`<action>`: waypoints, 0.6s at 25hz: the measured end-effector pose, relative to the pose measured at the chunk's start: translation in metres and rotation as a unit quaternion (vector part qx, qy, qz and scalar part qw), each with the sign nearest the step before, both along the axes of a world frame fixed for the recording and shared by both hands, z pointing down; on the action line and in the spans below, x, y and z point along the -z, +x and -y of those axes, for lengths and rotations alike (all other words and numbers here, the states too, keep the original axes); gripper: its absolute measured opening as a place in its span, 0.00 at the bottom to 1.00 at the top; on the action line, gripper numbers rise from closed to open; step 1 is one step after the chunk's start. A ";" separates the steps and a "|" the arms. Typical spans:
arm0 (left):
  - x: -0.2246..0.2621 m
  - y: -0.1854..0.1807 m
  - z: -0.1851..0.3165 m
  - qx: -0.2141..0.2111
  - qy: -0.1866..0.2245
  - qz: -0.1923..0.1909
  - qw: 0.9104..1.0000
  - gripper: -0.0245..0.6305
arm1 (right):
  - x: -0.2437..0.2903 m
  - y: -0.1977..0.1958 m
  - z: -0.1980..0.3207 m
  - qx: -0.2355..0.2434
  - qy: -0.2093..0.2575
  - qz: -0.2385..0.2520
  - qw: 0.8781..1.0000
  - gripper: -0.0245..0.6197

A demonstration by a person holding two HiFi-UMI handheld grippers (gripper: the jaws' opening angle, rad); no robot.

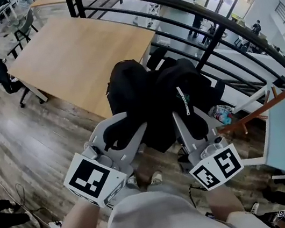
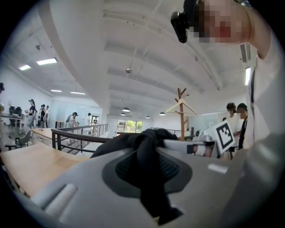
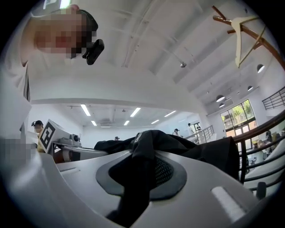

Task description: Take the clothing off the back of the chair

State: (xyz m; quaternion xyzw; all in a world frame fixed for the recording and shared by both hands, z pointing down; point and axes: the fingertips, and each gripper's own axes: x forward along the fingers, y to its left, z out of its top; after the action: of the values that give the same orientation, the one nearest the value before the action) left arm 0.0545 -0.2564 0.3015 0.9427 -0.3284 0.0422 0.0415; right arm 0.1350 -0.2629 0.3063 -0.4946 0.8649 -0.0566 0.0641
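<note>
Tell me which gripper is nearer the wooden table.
Left. The left gripper holds the black clothing close beside the wooden table; the right gripper grips it farther off to the right.

Clothing (image 1: pixel 156 100) in left tool (image 1: pixel 120 128) and right tool (image 1: pixel 190 121), table (image 1: pixel 67 58) behind — railing (image 1: pixel 198 24) beyond

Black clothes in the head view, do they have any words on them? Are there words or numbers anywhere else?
On the black clothes: white lettering on a strip, too small and tilted to read.
On the cubes of the left gripper and right gripper: black-and-white square patterns, not words.
Nothing else is readable.
</note>
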 end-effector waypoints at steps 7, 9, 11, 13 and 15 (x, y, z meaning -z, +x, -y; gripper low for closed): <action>0.038 -0.056 -0.018 0.055 0.040 -0.009 0.998 0.14 | 0.042 -0.068 -0.005 0.069 0.049 0.018 0.996 0.15; 0.043 -0.071 -0.024 0.072 0.043 -0.013 0.996 0.14 | 0.048 -0.085 -0.008 0.091 0.056 0.026 0.994 0.15; 0.051 -0.084 -0.031 0.090 0.053 -0.014 0.994 0.14 | 0.056 -0.103 -0.012 0.115 0.064 0.033 0.991 0.15; 0.061 -0.098 -0.037 0.111 0.062 -0.015 0.992 0.14 | 0.066 -0.122 -0.014 0.141 0.071 0.040 0.987 0.15; 0.068 -0.115 -0.042 0.134 0.059 -0.013 0.989 0.14 | 0.075 -0.144 -0.016 0.170 0.076 0.044 0.982 0.15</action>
State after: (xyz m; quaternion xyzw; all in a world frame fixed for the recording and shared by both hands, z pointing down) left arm -0.0603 -0.2141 0.2335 0.8913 -0.4534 0.0046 -0.0049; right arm -0.0090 -0.2471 0.2310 -0.3314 0.9343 -0.0223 0.1290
